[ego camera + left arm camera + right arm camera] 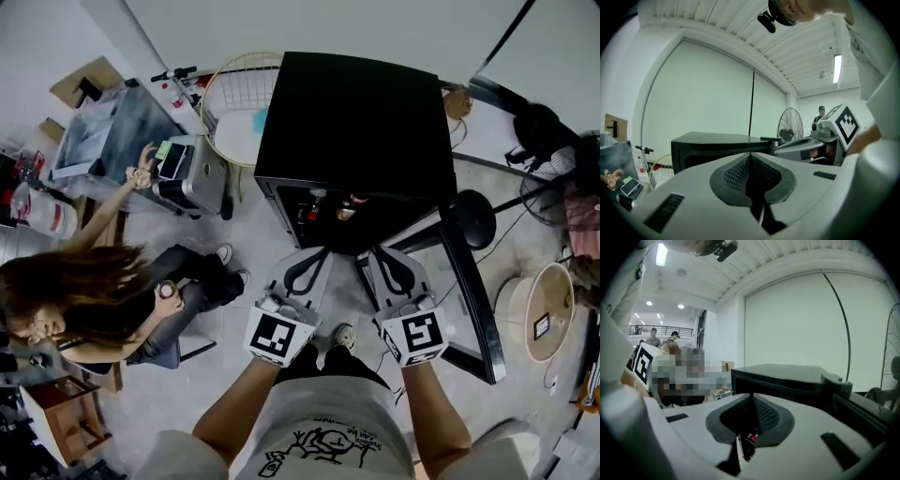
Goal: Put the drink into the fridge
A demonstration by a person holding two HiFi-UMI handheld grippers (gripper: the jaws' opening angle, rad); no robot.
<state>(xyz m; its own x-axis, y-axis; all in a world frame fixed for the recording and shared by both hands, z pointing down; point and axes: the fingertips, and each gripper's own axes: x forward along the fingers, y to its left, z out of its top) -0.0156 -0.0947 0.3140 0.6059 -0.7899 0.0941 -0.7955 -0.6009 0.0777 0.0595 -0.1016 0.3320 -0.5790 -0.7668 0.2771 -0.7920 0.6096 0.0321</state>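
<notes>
Facing open fridge [356, 112], both tools idle. Drinks [349, 208] stand inside dark compartment, 12 o'clock of jaws; which one is task's drink cannot be told. Left gripper [317, 255]: jaws pressed together, nothing between. Right gripper [377, 255]: likewise pressed together, empty. Door [469, 281] swung out toward 4 o'clock. Probable next step: closing door; push flat on outer face, sweep steadily, keep jaws clear of hinge gap. Forearms enter from 6 o'clock, grippers side by side, converging slightly toward fridge mouth.
</notes>
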